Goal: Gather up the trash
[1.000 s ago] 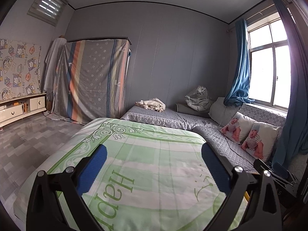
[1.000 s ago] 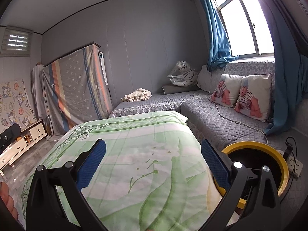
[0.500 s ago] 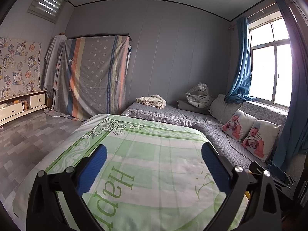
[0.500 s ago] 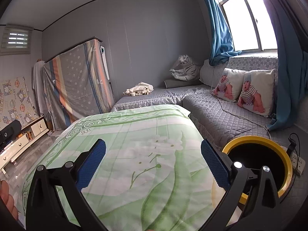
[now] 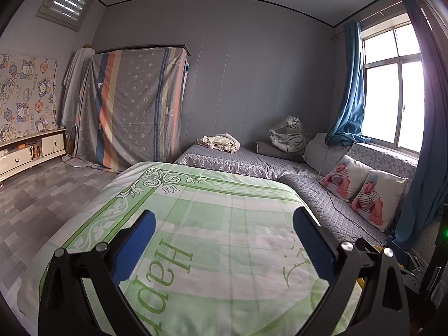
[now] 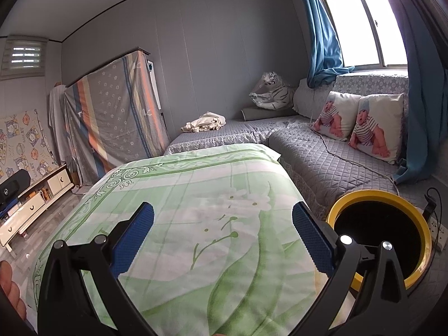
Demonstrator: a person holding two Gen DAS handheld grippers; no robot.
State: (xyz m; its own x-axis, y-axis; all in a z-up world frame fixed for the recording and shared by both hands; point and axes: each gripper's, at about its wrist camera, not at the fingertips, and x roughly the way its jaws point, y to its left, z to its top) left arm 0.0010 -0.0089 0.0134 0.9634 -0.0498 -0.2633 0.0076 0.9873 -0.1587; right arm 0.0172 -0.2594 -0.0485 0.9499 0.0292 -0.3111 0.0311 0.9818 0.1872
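My left gripper (image 5: pixel 224 221) is open and empty above a table covered with a green and white cloth (image 5: pixel 212 224). My right gripper (image 6: pixel 224 215) is open and empty above the same cloth (image 6: pixel 196 196). A trash bin with a yellow rim (image 6: pixel 420 218) and a black inside stands just right of the table, next to my right gripper's right finger. A sliver of its yellow rim (image 5: pixel 359 282) shows in the left wrist view. No loose trash shows on the cloth.
A grey quilted platform (image 6: pixel 322 151) runs behind and right of the table, with two baby-print pillows (image 6: pixel 361 123), a plush tiger (image 6: pixel 273 91), crumpled cream cloth (image 6: pixel 204 121) and a cable. A power strip (image 6: pixel 438 231) lies right of the bin. A draped wardrobe (image 5: pixel 134 112) and low cabinet (image 5: pixel 28 151) stand left.
Both grippers have tilted slightly downward and shifted; the bin shows more fully in the right wrist view. Both stay open and empty.
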